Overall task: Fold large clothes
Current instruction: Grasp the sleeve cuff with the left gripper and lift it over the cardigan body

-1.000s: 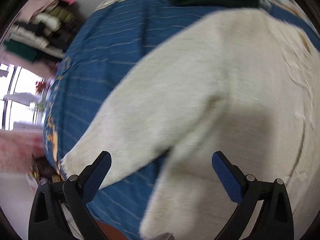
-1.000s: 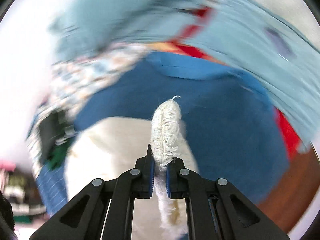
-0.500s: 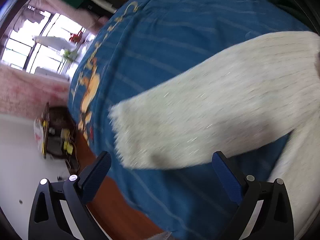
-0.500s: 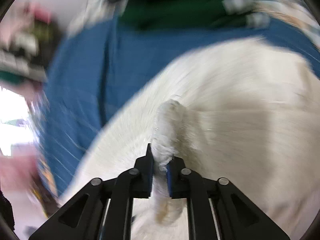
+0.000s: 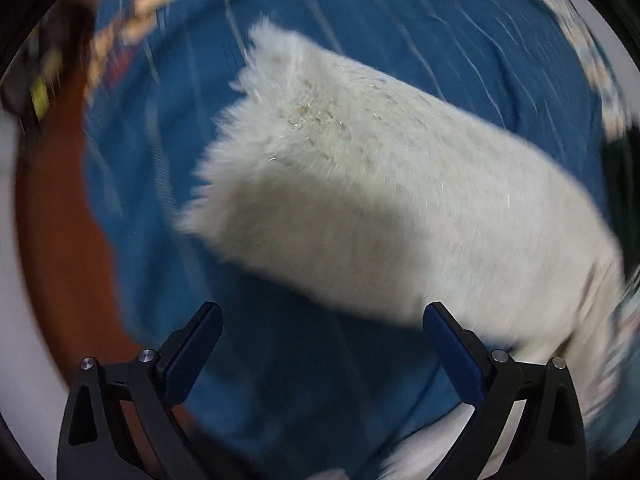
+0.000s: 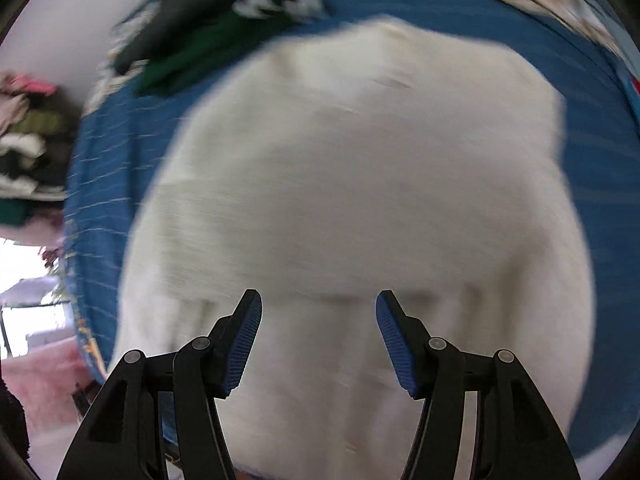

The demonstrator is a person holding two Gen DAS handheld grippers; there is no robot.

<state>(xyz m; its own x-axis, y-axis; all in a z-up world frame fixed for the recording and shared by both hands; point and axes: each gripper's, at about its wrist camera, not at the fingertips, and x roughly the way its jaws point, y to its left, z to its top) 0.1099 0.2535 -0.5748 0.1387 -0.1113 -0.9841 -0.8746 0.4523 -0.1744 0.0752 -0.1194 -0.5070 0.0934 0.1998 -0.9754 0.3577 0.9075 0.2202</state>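
A cream knitted sweater (image 6: 360,184) lies on a blue striped cloth (image 6: 600,120). In the left wrist view one sleeve (image 5: 380,208) stretches across the cloth, its frayed cuff (image 5: 256,92) toward the upper left. My left gripper (image 5: 322,316) is open and empty, hovering just short of the sleeve's near edge. My right gripper (image 6: 319,304) is open and empty above the sweater's body, with a folded-over part lying just in front of the fingers. Both views are motion-blurred.
A dark green garment (image 6: 208,40) lies at the far edge of the cloth. A brown wooden table edge (image 5: 60,220) shows left of the cloth. Stacked clothes (image 6: 28,136) sit off to the left, with pink carpet (image 6: 44,380) below.
My right gripper has opened and let go of the sweater piece it pinched, which now lies on the body. My left gripper swung over to the sleeve and cuff, staying open.
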